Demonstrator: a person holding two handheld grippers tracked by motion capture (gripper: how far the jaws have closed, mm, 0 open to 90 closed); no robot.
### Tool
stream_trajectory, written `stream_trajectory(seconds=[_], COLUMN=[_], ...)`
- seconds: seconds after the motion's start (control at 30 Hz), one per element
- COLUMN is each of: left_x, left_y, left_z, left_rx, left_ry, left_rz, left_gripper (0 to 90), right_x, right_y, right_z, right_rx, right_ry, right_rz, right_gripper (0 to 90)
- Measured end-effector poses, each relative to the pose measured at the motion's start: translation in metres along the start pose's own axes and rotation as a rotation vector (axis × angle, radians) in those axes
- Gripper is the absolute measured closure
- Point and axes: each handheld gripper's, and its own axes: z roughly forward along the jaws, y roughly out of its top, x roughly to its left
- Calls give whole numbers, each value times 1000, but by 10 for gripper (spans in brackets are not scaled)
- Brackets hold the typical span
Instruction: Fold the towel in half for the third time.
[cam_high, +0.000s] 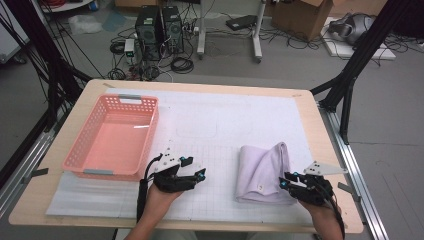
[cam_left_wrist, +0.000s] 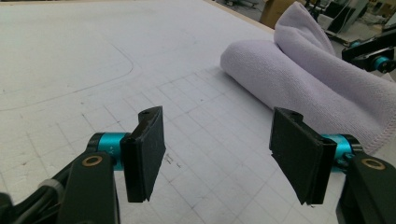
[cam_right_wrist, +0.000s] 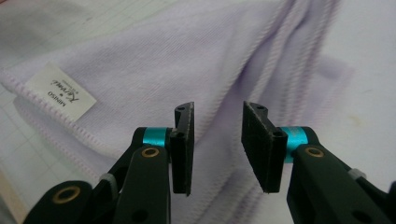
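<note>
A folded lilac towel (cam_high: 262, 172) lies on the white gridded mat (cam_high: 215, 145), right of centre near the front edge. Its white label (cam_right_wrist: 60, 91) faces up at a hemmed corner. My right gripper (cam_high: 289, 180) hovers at the towel's front right corner. In the right gripper view, the right gripper (cam_right_wrist: 217, 144) has its jaws a little apart just over the towel (cam_right_wrist: 187, 60), with no fold pinched between the pads. My left gripper (cam_high: 194, 168) stands open over bare mat left of the towel. From the left gripper (cam_left_wrist: 217, 158), the towel (cam_left_wrist: 299, 79) lies ahead to the right.
A pink plastic basket (cam_high: 75, 150), empty, sits at the left of the table. The table's front edge runs just under both hands. Black frame poles, computer towers and cables stand on the floor beyond the far edge.
</note>
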Motion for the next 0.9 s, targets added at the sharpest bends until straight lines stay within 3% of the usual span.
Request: stream_trajectory(seconds=[0.1, 0.17, 0.27, 0.33, 0.5, 0.57, 0.63, 0.7, 0.77, 0.83, 0.9], left_x=[0, 1, 1, 1, 3, 3, 3, 2, 2, 2, 2], left_y=[-1, -2, -3, -3, -3, -3, -3, -4, -4, -4, -4], left_z=[0, 1, 1, 1, -1, 0, 0, 1, 2, 2, 2], left_rx=[4, 6, 9, 7, 6, 6, 6, 9, 9, 9, 10], left_ry=[1, 3, 4, 5, 9, 11, 12, 11, 9, 10, 11], left_rz=[-6, -8, -5, -13, -16, -15, -13, -13, -12, -12, -15], left_gripper=[362, 365, 367, 369, 372, 372, 373, 373, 374, 375, 375], right_x=[4, 5, 6, 7, -2, -5, -5, -4, -1, 3, 4], right_y=[-1, -1, -2, -2, -6, -10, -13, -12, -11, -12, -14], right_z=[10, 16, 17, 13, -11, -17, -21, -23, -19, -9, -3], right_rx=[36, 62, 73, 78, 96, 102, 87, 60, 72, 117, 138], right_ry=[14, -7, -8, -37, -112, -106, -108, -57, -46, -46, -46], right_rz=[1, 3, 2, -11, 56, 92, 115, 145, 137, 121, 107], right_gripper=[610, 637, 834, 874, 876, 844, 717, 651, 611, 607, 705])
